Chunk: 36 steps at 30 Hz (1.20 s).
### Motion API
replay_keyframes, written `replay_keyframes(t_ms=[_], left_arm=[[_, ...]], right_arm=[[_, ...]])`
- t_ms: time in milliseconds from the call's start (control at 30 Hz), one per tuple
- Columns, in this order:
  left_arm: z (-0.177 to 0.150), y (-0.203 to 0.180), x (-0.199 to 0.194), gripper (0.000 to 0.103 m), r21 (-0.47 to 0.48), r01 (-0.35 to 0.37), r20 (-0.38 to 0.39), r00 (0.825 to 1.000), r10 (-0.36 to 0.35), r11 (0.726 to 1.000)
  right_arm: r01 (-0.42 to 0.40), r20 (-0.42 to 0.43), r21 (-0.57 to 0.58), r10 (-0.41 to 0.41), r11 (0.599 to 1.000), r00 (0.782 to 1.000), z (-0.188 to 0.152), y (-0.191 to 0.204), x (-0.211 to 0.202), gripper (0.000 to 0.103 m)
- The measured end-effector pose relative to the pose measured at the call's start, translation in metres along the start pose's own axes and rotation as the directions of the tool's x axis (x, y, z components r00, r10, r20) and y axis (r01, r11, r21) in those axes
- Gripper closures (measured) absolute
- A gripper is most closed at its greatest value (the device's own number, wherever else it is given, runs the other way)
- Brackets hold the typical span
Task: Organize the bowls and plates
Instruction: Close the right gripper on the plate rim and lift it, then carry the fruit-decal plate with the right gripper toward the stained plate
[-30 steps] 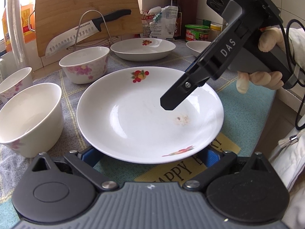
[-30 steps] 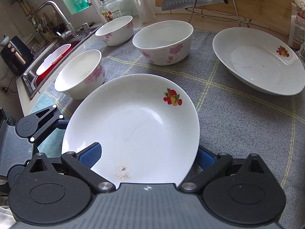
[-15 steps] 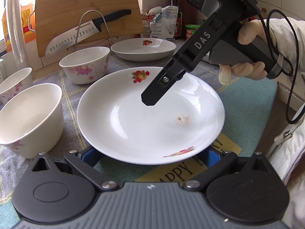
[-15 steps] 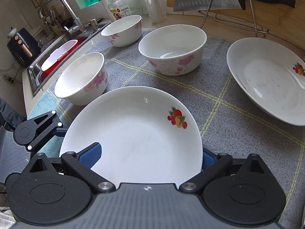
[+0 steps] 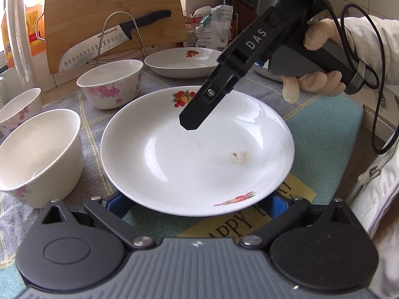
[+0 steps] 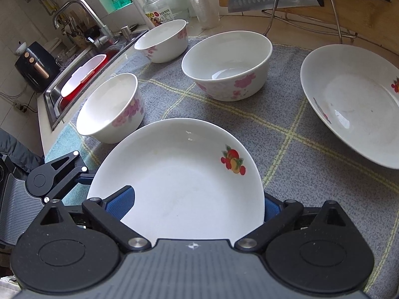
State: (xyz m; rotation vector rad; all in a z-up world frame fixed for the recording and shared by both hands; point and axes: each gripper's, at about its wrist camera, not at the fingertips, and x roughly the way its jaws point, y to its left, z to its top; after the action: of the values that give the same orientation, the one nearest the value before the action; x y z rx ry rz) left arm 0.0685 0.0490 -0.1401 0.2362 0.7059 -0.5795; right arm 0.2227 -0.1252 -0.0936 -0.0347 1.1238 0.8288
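Note:
A white plate (image 5: 174,164) with a fruit print lies on the grey checked cloth (image 6: 299,164), with a small brown stain inside it. My left gripper (image 5: 197,203) is open, its blue pads (image 5: 113,200) wide apart at the plate's near rim. My right gripper (image 5: 189,124) hovers over the plate's far half, tilted down. In its own view the right gripper (image 6: 197,204) is open, with the plate (image 6: 179,174) lying between and below its fingers. A second printed plate (image 6: 354,104) sits at the back right. Three flowered bowls (image 6: 109,109) (image 6: 227,64) (image 6: 162,41) stand to the left and behind.
A knife (image 5: 112,39) rests on a wire stand against a wooden cutting board (image 5: 99,7). Bottles and a bag (image 5: 214,27) stand at the back. A sink (image 6: 82,79) lies to the left of the cloth. A person's hand (image 5: 314,79) and sleeve hold the right gripper.
The right gripper has moved left and forward over the plate, towards its far rim. The left gripper and the dishes have stayed put.

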Motion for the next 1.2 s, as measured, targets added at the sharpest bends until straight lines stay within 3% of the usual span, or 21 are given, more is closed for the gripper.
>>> replay_keyframes(t_ms=[767,1200], left_arm=[[0.011,-0.003,-0.005,0.001,-0.006,-0.018,-0.047,0.999,0.018,1.000],[0.040,-0.025,-0.007,0.001,0.023,-0.009,-0.046,0.999,0.010,1.000]], right_arm=[[-0.008,0.003,-0.025,0.008,1.000,1.000,0.000,0.007,-0.009,0.001],[-0.001,0.058,-0.020,0.002,1.000,0.998,-0.007,-0.007,-0.044,0.001]])
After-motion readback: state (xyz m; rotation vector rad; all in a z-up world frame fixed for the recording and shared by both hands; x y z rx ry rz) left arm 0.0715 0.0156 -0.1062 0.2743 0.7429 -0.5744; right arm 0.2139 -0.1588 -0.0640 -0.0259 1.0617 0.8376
